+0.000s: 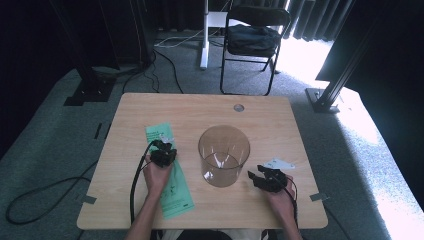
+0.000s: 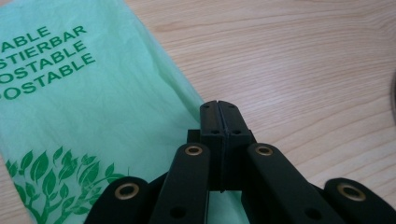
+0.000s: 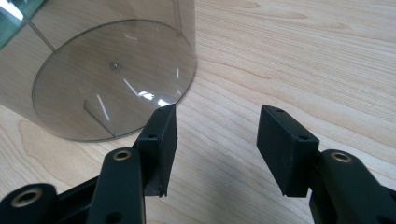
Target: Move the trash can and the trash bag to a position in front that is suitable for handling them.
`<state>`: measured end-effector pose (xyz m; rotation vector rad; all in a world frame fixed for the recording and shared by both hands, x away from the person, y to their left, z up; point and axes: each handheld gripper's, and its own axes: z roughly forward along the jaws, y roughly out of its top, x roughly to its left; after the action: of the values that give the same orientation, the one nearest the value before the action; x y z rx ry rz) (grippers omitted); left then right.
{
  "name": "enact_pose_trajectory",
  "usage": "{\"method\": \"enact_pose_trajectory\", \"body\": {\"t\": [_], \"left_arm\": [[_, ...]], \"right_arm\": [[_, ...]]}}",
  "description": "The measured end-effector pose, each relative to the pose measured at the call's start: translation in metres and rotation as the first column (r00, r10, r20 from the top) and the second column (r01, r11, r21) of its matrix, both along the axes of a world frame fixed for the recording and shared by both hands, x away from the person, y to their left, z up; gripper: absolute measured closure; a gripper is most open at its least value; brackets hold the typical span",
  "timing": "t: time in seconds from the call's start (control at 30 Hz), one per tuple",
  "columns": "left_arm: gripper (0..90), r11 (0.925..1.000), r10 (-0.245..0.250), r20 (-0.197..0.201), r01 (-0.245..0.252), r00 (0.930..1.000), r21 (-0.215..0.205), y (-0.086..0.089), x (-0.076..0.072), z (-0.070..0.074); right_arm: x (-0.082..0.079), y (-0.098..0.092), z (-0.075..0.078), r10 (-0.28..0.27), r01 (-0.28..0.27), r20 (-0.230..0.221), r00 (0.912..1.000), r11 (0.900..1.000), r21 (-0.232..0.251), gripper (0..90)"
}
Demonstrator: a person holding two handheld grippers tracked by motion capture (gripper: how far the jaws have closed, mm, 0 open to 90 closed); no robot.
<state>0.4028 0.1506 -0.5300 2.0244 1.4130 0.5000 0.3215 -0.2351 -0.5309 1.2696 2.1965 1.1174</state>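
Thin green compostable bag: flat and folded long on the left of the pale wood-grain surface, just left of the clear cylindrical container, printed with green lettering and a leaf motif. Probably almost weightless, limp and a little slick, without stiffness enough to keep a shape once lifted. Prone to cling to the surface, to crumple, or to tear if dragged. Best taken at an edge or a corner, by nipping a fold of film, rather than at the flat middle. Left gripper: shut tight, pad against pad, right at the bag's near edge. Impossible to tell whether any film is caught there. Right gripper: spread wide and empty, low beside the container's base, apparently not touching it. Container: likely rigid, smooth, light plastic, open at the top, with a flat round bottom and faint seams. Slippery on the wall, so better steadied at the rim or squarely across the wall.
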Motion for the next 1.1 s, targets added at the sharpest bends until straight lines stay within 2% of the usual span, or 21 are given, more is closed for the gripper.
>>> {"method": "enact_pose_trajectory", "body": {"t": [0.07,0.1,0.13,0.17,0.2,0.3,0.33,0.37,0.4,0.43,0.47,0.6,0.77,0.8,0.83,0.87,0.9,0.97,1.1], "left_arm": [[90.0,0.9998,-0.018,0.009,0.018,0.9998,-0.012,-0.004,-0.001,0.000],[90.0,0.9990,-0.041,0.018,0.042,0.9990,-0.018,-0.007,-0.002,0.000],[90.0,0.9990,-0.041,0.018,0.042,0.9990,-0.018,-0.007,-0.002,0.000],[90.0,0.9964,-0.084,0.027,0.084,0.9961,-0.012,-0.013,-0.004,0.000],[90.0,0.9950,-0.100,0.031,0.100,0.9946,-0.007,-0.016,-0.005,0.000],[90.0,0.9862,-0.165,0.038,0.165,0.9856,-0.009,-0.027,-0.009,-0.001],[89.9,0.9808,-0.193,0.043,0.194,0.9802,-0.017,-0.031,-0.010,-0.002],[89.2,0.9808,-0.193,0.043,0.194,0.9802,-0.017,-0.031,-0.010,-0.002],[86.9,0.9701,-0.241,0.055,0.242,0.9690,-0.018,-0.037,-0.014,0.000],[84.6,0.9689,-0.244,0.059,0.246,0.9679,-0.026,-0.038,-0.015,0.001],[81.9,0.9689,-0.243,0.065,0.245,0.9678,-0.031,-0.038,-0.016,0.002],[73.3,0.9787,-0.198,0.084,0.202,0.9765,-0.036,-0.030,-0.021,0.009],[68.3,0.9904,-0.121,0.105,0.127,0.9871,-0.054,-0.010,-0.029,0.019],[67.9,0.9904,-0.121,0.105,0.127,0.9871,-0.054,-0.010,-0.029,0.019],[67.4,0.9933,-0.099,0.107,0.105,0.9894,-0.049,-0.002,-0.032,0.020],[66.7,0.9933,-0.099,0.107,0.105,0.9894,-0.049,-0.002,-0.032,0.020],[66.3,0.9954,-0.085,0.105,0.089,0.9909,-0.036,0.006,-0.036,0.019],[65.5,0.9973,-0.064,0.092,0.067,0.9937,-0.031,0.013,-0.039,0.017],[63.3,0.9986,-0.032,0.087,0.035,0.9957,-0.038,0.022,-0.046,0.014]], "right_arm": [[0.000,0.000,0.000,0.001,-0.001,0.000,1.0000,1.000,-0.003,47.4],[0.000,0.000,0.000,0.000,0.000,0.000,1.0000,1.000,-0.002,47.4],[0.000,0.000,0.000,0.000,0.000,0.000,1.0000,1.000,-0.002,47.4],[0.000,0.000,0.000,0.000,0.000,0.001,1.0000,1.000,-0.002,47.4],[0.000,0.000,0.000,0.000,0.000,0.000,1.0000,1.000,-0.002,47.4],[0.000,0.000,0.000,0.001,-0.001,0.000,1.0000,1.000,-0.004,47.4],[0.000,0.000,0.000,0.001,-0.001,0.000,1.0000,1.000,-0.004,47.4],[0.000,0.000,0.000,0.001,-0.001,0.000,1.0000,1.000,-0.004,47.4],[0.000,0.000,0.000,0.001,-0.001,0.000,1.0000,1.000,-0.002,47.4],[0.000,0.000,0.000,0.000,0.000,0.001,1.0000,1.000,-0.002,47.4],[0.000,0.000,0.000,0.000,0.000,0.001,1.0000,1.000,-0.001,47.4],[0.000,0.000,0.000,0.001,-0.001,0.001,1.0000,1.000,-0.003,47.4],[0.000,-0.001,0.001,-0.001,0.001,0.001,1.0000,1.000,-0.003,47.4],[-0.001,0.000,0.001,-0.001,0.001,0.002,1.0000,1.000,-0.004,47.4],[-0.001,0.000,0.001,0.000,0.000,0.002,1.0000,1.000,-0.004,47.4],[-0.001,0.000,0.000,0.000,0.000,0.001,1.0000,1.000,-0.005,47.4],[-0.001,0.000,0.000,0.000,0.000,0.001,1.0000,1.000,-0.006,47.4],[-0.001,0.001,0.000,0.000,0.000,0.001,1.0000,1.000,-0.008,47.4],[0.000,0.001,0.000,0.001,-0.001,0.000,1.0000,1.000,-0.009,47.4]]}}
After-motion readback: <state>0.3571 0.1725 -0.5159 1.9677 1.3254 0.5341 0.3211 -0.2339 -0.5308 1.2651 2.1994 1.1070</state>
